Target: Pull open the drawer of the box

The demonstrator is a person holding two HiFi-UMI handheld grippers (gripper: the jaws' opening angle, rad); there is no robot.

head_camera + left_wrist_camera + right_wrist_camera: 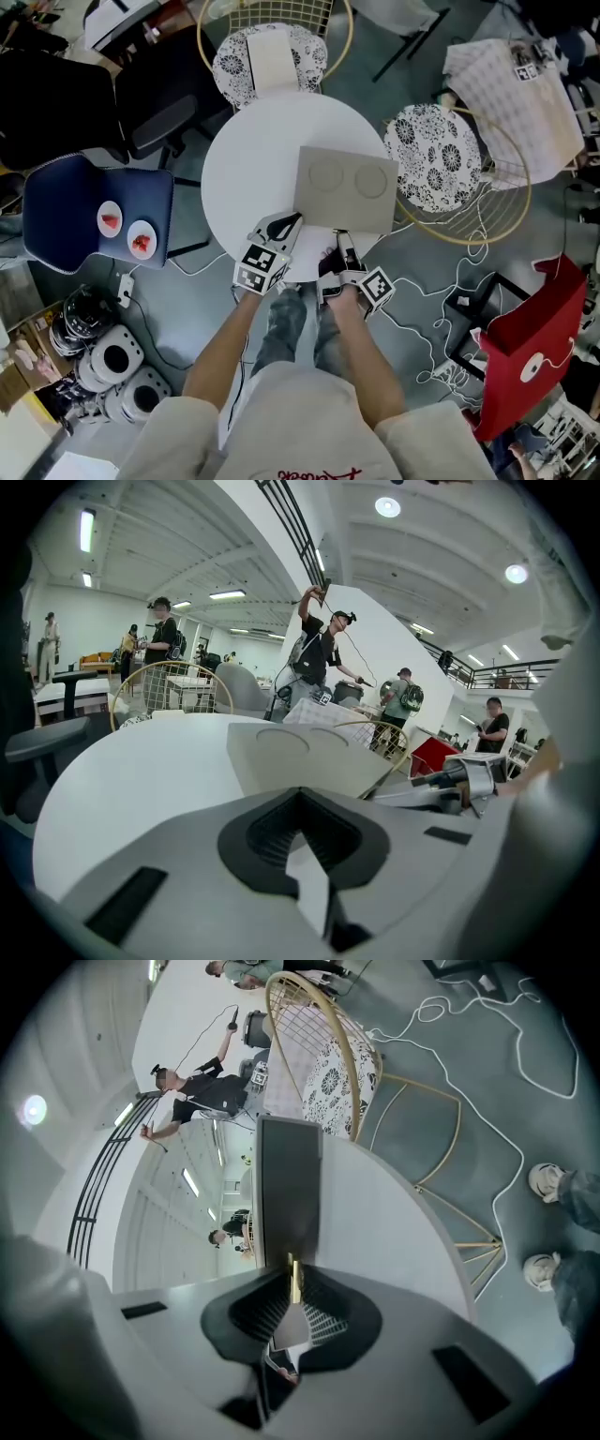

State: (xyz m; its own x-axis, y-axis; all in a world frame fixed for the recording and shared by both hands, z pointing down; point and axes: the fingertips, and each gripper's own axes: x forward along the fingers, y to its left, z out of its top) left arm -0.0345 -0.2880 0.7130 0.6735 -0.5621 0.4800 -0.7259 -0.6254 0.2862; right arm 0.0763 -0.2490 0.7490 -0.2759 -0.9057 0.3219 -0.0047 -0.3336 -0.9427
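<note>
A flat beige box [345, 187] with two round outlines on its lid lies on the round white table [248, 169], toward its right front. My right gripper [339, 234] is at the box's near face. In the right gripper view its jaws are closed on a thin gold pull tab [294, 1279] that sticks out of the box front [289, 1194]. My left gripper [286, 225] rests low over the table just left of the box's near corner, shut with nothing in it. In the left gripper view the box [300, 757] lies just ahead of the jaws.
Two gold wire chairs with patterned cushions [270, 56] [436, 155] stand at the table's far side and right. A blue chair [98, 211] is on the left, a red seat [534, 347] at the right. White cables [441, 300] trail over the floor by the person's legs.
</note>
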